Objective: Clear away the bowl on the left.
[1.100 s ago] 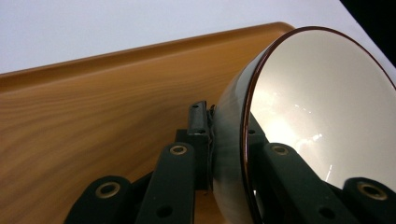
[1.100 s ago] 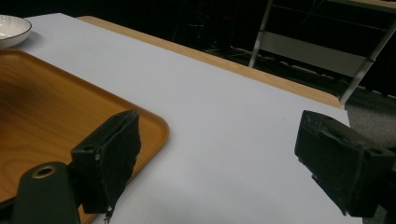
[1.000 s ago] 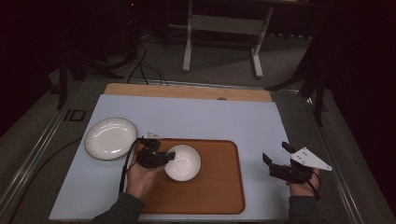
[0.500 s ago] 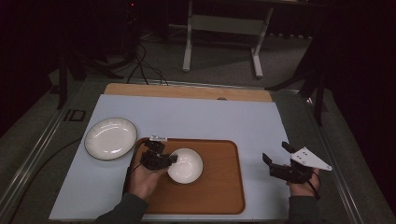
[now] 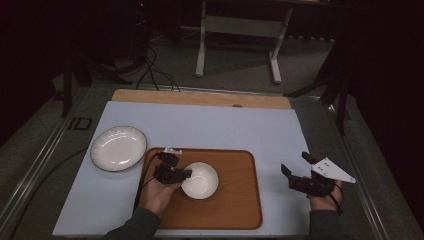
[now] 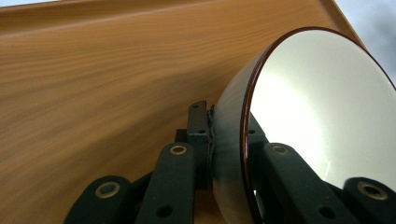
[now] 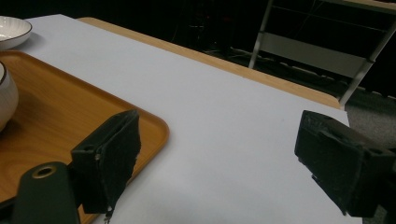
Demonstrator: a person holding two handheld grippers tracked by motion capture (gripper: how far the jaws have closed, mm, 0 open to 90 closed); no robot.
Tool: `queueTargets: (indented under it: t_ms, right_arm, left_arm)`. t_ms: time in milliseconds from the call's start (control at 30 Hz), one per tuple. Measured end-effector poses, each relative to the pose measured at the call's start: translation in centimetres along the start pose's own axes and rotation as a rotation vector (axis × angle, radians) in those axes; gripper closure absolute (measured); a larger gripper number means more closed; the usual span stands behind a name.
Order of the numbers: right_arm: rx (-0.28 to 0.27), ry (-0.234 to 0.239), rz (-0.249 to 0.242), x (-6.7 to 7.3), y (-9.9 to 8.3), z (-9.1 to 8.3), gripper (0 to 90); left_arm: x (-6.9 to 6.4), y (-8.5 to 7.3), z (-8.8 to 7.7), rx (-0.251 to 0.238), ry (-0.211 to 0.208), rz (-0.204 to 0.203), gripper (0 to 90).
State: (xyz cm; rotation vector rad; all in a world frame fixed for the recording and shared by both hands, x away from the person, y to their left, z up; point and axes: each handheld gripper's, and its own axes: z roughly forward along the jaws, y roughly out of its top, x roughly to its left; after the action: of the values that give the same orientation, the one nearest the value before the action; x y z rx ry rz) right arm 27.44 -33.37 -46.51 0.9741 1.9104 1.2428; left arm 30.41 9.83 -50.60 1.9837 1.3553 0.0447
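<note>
A white bowl (image 5: 202, 181) with a dark rim sits on the wooden tray (image 5: 235, 200), left of its middle. My left gripper (image 5: 182, 174) is shut on the bowl's left rim. In the left gripper view one jaw presses the outer wall and the other the inside of the bowl (image 6: 317, 116), with the left gripper (image 6: 227, 133) clamped across the rim and the tray (image 6: 93, 70) behind it. My right gripper (image 5: 295, 162) stands open over the white mat to the right of the tray. Nothing lies between the jaws of the right gripper (image 7: 219, 135).
A white plate (image 5: 118, 148) lies on the pale mat left of the tray, just off its far-left corner. The right gripper view shows the tray's corner (image 7: 154, 126), the bowl's side (image 7: 7, 98) and the plate (image 7: 11, 28) far off. A wooden strip (image 5: 200, 97) edges the table's far side.
The left gripper and the bowl have shifted slightly toward the person and to the right on the tray. The right gripper has stayed in place.
</note>
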Motion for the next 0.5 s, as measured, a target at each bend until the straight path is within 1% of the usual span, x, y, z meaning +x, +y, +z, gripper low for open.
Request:
queueTargets:
  t_ms: [33,133,167,200,333,400,433,467,500]
  right_arm:
    - [0.001,0.000,0.001,0.00,0.00,0.00,13.8]
    - [0.001,0.001,0.001,0.02,-0.01,0.02,13.8]
    - [0.001,0.000,0.001,0.02,-0.01,0.02,13.8]
    - [0.001,0.001,0.000,0.02,-0.01,0.02,13.9]
    - [0.000,0.000,0.001,0.02,-0.01,0.02,13.8]
    - [0.000,0.001,0.000,0.02,-0.01,0.02,13.8]
    - [0.000,0.000,0.000,0.02,-0.01,0.01,13.8]
    - [-0.001,-0.001,-0.002,0.00,0.00,-0.02,13.8]
    - [-0.003,-0.001,0.001,0.00,0.01,-0.06,13.9]
  left_arm:
    - [0.02,-0.01,0.06,-0.001,0.001,0.000,81.3]
    - [0.00,-0.07,0.42,0.005,0.032,0.016,81.4]
    - [0.06,-0.09,0.55,0.007,0.034,0.012,81.4]
    - [0.17,-0.11,0.58,0.001,0.025,0.006,81.3]
    - [0.20,-0.14,0.56,-0.011,0.025,0.009,80.4]
    - [0.24,-0.13,0.54,-0.011,0.027,0.009,77.3]
    - [0.28,-0.12,0.46,-0.015,0.033,0.010,77.3]
    - [0.31,-0.10,0.37,-0.017,0.034,0.012,74.5]
    - [0.38,-0.07,0.24,-0.021,0.027,0.011,73.7]
